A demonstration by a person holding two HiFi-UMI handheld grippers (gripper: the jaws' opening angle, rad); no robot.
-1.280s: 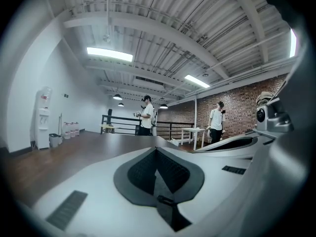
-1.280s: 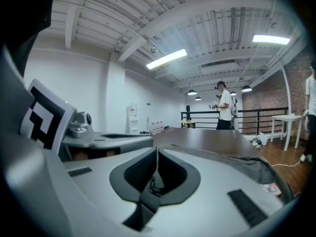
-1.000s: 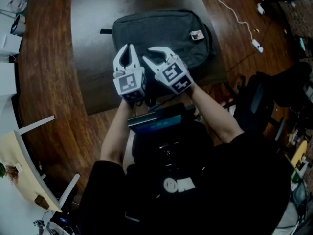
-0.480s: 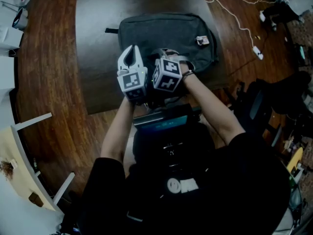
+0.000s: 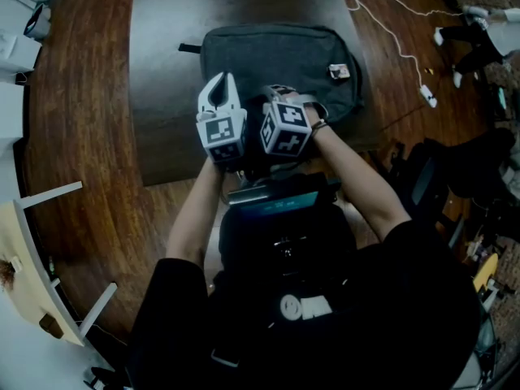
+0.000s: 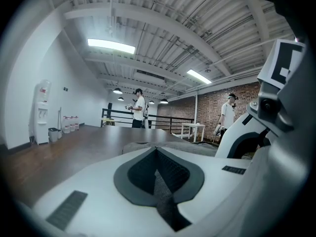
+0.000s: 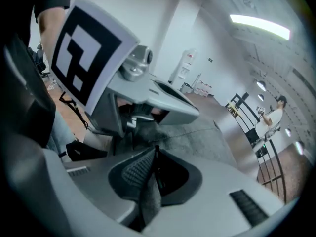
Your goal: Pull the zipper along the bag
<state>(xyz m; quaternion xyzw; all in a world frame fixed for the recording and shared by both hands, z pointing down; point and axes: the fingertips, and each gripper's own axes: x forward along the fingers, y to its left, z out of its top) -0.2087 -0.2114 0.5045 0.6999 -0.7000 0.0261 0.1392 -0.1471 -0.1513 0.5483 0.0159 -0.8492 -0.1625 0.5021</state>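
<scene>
Progress: grasping stage, no pull judged made yet.
Bag (image 5: 276,55) lies upper centre of head view; left gripper (image 6: 156,149) is closed and empty; right gripper (image 7: 156,149) has just been closing, jaws meeting at the bag's near edge, with no tab discernible between them.

Dark grey bag (image 5: 276,51); white left gripper (image 5: 219,84), right gripper (image 5: 284,96); black-and-white markers (image 5: 221,132).

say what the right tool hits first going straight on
Most likely the grey bag, close under the right tool; its jaws have just closed further, with nothing clearly between them.
</scene>
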